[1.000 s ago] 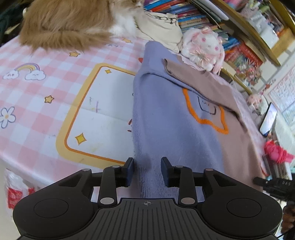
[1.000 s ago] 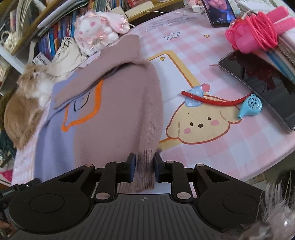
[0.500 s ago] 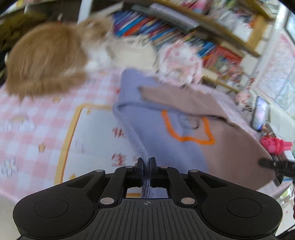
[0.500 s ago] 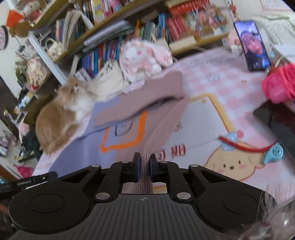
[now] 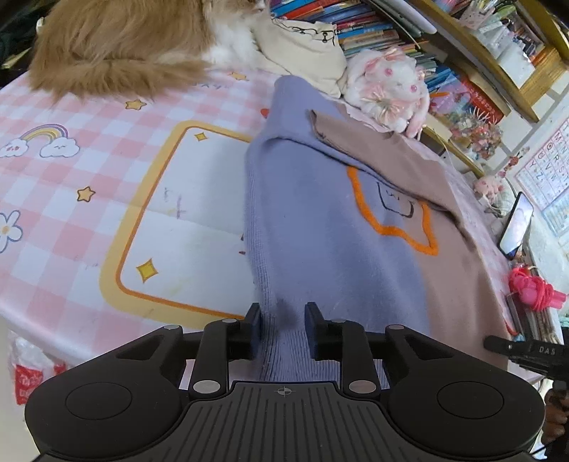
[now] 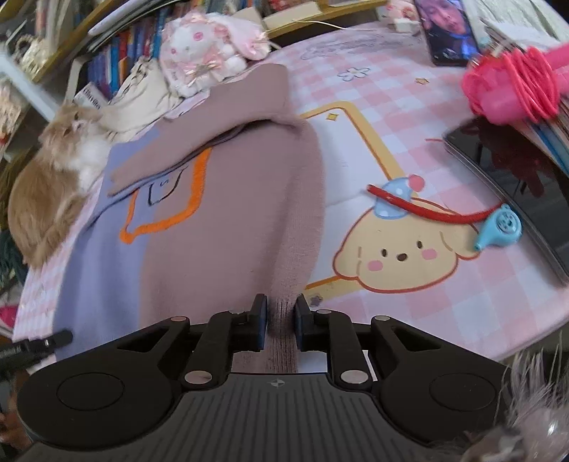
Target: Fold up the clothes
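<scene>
A two-tone sweater (image 5: 320, 231), lilac on one half and mauve-brown on the other with an orange star outline, lies flat on the table with both sleeves folded across its chest. It also shows in the right wrist view (image 6: 220, 220). My left gripper (image 5: 282, 327) is open, its fingers either side of the lilac ribbed hem at the near table edge. My right gripper (image 6: 279, 320) is open, its fingers close on either side of the mauve ribbed hem, not pinching it.
A ginger cat (image 5: 117, 42) lies at the far left of the pink checked tablecloth (image 5: 53, 213). A plush bunny (image 5: 384, 89) and bookshelves stand behind. A phone (image 6: 444, 32), pink hair ties (image 6: 512, 85), a tablet (image 6: 515, 184) and a red hairband (image 6: 426, 209) lie at the right.
Half a second ago both grippers were shut on the hem and held it lifted. Now the sweater lies flat again and both grippers have opened.
</scene>
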{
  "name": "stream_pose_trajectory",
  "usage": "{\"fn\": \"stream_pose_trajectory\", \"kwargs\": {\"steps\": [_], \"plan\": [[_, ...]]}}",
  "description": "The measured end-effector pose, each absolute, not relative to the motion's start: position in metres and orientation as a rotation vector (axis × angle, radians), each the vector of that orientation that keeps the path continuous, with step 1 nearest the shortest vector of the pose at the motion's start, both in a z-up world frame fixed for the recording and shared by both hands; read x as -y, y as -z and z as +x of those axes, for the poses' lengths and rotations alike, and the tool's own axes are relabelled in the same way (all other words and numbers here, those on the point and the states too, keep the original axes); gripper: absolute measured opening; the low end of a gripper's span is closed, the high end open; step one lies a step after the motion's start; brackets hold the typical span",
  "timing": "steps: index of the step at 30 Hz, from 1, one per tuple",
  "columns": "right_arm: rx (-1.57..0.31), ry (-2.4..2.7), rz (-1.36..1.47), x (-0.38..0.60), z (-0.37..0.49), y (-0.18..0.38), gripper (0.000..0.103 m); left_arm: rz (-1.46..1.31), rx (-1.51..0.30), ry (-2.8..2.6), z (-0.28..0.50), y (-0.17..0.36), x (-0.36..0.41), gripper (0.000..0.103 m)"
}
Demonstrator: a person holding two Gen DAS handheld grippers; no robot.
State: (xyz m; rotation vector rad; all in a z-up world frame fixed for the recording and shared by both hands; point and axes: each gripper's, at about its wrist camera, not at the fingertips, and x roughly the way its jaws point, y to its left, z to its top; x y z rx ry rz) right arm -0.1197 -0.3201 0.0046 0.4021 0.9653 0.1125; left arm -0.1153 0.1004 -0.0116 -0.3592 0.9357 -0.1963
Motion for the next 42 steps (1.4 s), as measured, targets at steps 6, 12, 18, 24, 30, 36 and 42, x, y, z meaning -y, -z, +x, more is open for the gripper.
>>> {"fn": "stream_pose_trajectory", "kwargs": {"steps": [6, 12, 18, 24, 30, 36, 42], "plan": [[-0.756, -0.198, 0.359, 0.314, -0.137, -0.035, 0.01, -0.319, -0.845, 0.181, -0.123, -0.002, -0.099, 0.003], [-0.907, -0.107, 0.406, 0.323, -0.128, -0.012, 0.01, -0.401, -0.889, 0.165, -0.121, 0.007, -0.113, 0.005], [-0.967, -0.088, 0.466, 0.33, -0.128, 0.001, 0.014, -0.411, -0.937, 0.164, -0.121, 0.014, -0.114, 0.008], [-0.966, -0.105, 0.464, 0.331, -0.13, 0.001, 0.015, -0.539, -0.954, 0.175, -0.118, 0.024, -0.125, 0.011], [-0.961, -0.112, 0.434, 0.326, -0.132, -0.002, 0.009, -0.56, -0.956, 0.168, -0.117, 0.024, -0.127, 0.004], [-0.971, -0.121, 0.505, 0.336, -0.146, -0.011, 0.009, -0.565, -0.975, 0.253, -0.127, 0.013, -0.135, 0.004], [-1.029, -0.134, 0.597, 0.346, -0.168, -0.013, 0.009, -0.611, -1.021, 0.299, -0.145, 0.009, -0.146, 0.004]]}}
